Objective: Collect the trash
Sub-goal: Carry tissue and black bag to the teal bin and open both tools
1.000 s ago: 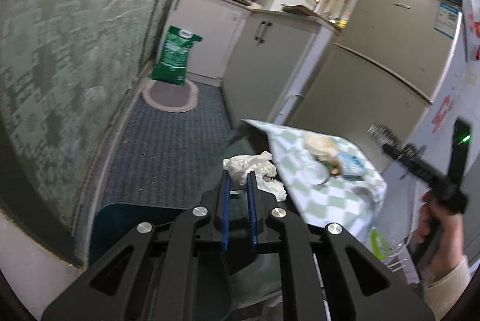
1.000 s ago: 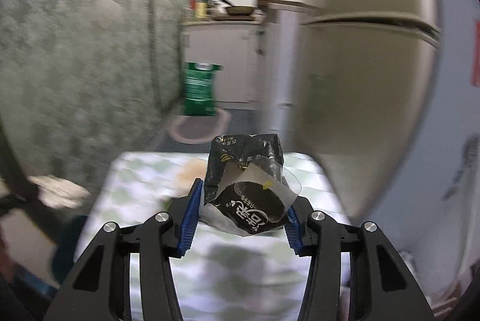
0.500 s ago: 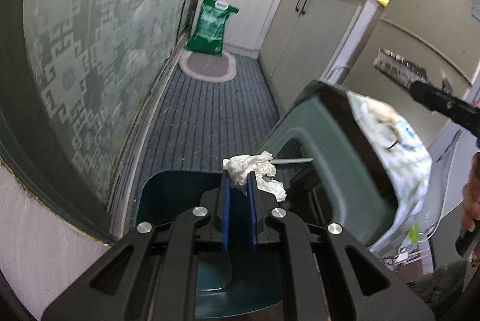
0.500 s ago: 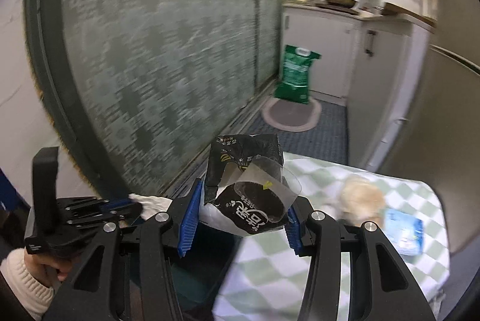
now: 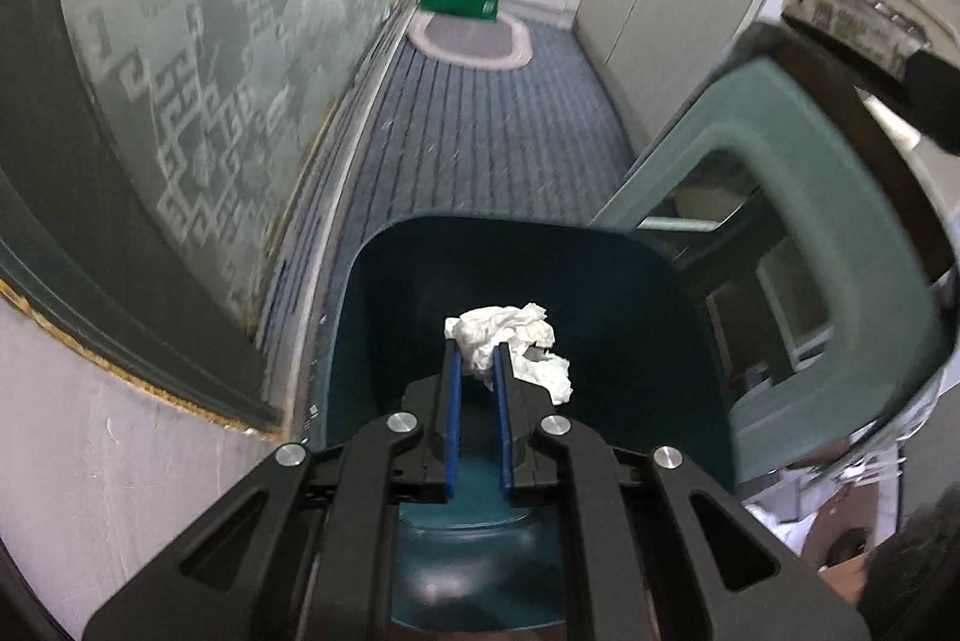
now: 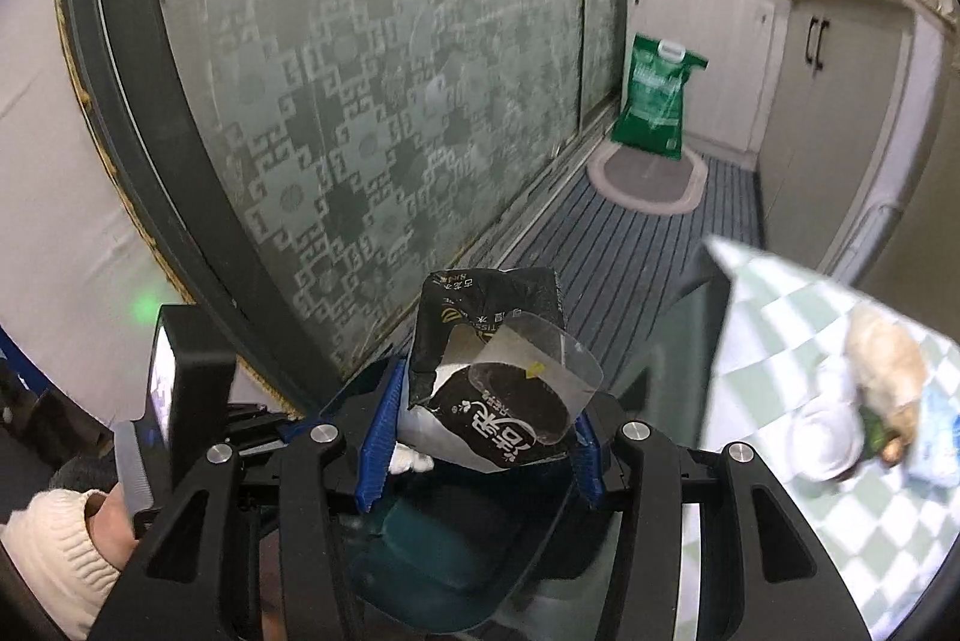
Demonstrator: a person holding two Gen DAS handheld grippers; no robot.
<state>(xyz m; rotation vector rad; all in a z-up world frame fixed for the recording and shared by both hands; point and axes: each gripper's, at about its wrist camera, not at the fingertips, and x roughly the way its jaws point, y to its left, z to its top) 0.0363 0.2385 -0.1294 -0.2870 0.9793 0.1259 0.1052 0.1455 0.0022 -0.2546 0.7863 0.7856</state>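
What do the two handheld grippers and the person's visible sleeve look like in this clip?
Both the left gripper and the right gripper are matte black linkage frames with silver round bolt heads and blue finger pads. On the right gripper the pads are ribbed. The sleeve is a cream ribbed knit. No cables show.

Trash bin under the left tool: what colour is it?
Dark teal trash bin, clearest in the left wrist view.

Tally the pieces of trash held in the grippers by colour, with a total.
White: 1, the crumpled tissue pinched in the left gripper over the dark teal bin.
Black: 1, the torn tissue wrapper clamped in the right gripper.
Total: 2
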